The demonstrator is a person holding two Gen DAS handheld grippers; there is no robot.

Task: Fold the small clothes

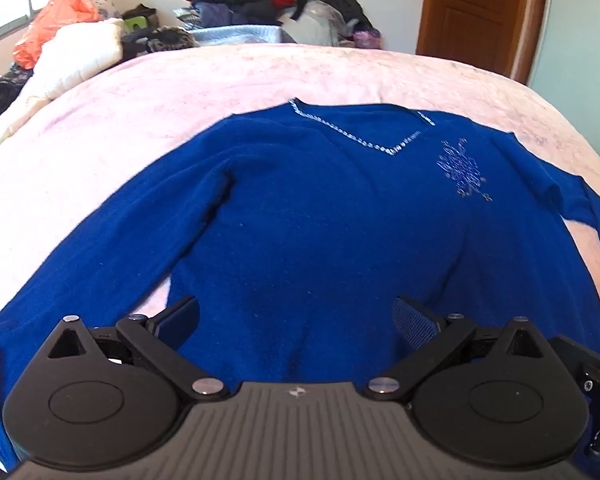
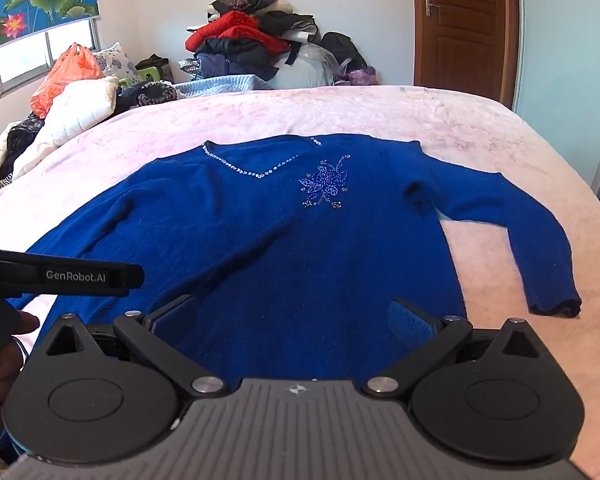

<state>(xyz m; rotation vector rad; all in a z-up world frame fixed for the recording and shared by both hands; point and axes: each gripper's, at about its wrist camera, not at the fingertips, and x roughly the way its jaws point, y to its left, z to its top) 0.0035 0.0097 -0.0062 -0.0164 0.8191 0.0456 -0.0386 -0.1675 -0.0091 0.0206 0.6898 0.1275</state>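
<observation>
Plush pink bedspread point(image 2: 380, 120), flat fuzzy sweater point(image 2: 260, 248)

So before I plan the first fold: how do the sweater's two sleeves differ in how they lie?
The sleeve by the beaded flower bends at the elbow, its cuff turned back toward the hem; the other sleeve runs straight out at a slant. The bent sleeve shows whole in the right wrist view; the straight one's cuff is out of view. Both lie flat on the pink blanket, unfolded.

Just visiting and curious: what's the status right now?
Left gripper and right gripper open, holding nothing. Blue sweater flat on pink bedspread, sleeves out, unfolded. Nothing in the way.
</observation>
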